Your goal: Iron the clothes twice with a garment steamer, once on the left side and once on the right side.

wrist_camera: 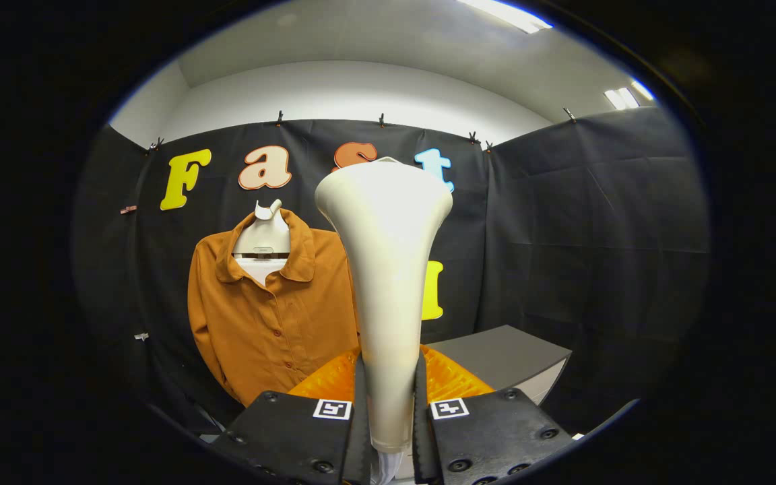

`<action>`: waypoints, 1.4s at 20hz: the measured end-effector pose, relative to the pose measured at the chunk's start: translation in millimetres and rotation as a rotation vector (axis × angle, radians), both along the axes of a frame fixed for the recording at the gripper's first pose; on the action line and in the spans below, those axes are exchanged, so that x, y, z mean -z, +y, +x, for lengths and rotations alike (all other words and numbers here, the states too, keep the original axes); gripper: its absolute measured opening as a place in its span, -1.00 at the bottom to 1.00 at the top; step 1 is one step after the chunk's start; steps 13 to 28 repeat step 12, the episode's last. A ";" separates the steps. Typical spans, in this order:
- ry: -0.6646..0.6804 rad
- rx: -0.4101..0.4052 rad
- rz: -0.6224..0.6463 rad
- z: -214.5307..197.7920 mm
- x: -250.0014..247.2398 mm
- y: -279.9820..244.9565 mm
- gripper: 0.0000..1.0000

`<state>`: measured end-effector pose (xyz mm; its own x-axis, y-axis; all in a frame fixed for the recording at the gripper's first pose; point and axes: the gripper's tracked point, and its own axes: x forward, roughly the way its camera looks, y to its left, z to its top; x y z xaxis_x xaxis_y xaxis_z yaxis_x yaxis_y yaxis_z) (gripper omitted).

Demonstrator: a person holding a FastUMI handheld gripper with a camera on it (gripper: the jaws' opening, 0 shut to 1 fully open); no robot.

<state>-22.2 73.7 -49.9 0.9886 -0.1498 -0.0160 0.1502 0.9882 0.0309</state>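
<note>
Fingers of the gripper (389,411) clamp the garment steamer (385,269), its long body upright between them, head topmost. The orange shirt (273,316) hangs beyond, off to their left, well apart from the steamer head.

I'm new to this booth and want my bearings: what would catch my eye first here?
First the cream garment steamer, standing upright and held in the claw, whose two fingers press on its handle from both sides. Beyond it and to its left hangs a rust-orange shirt, buttoned, on a pale hanger form against the black cloth wall. A grey table sits behind the steamer to the right.
</note>
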 end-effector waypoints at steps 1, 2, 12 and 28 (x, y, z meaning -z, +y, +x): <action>-0.001 0.001 0.000 0.8 -0.4 0.2 -0.44; -0.001 0.001 -0.002 1.1 -1.2 0.7 -0.44; -0.009 -0.003 -0.010 4.1 -4.6 5.3 -0.44; -0.009 -0.003 -0.010 4.1 -4.6 5.3 -0.44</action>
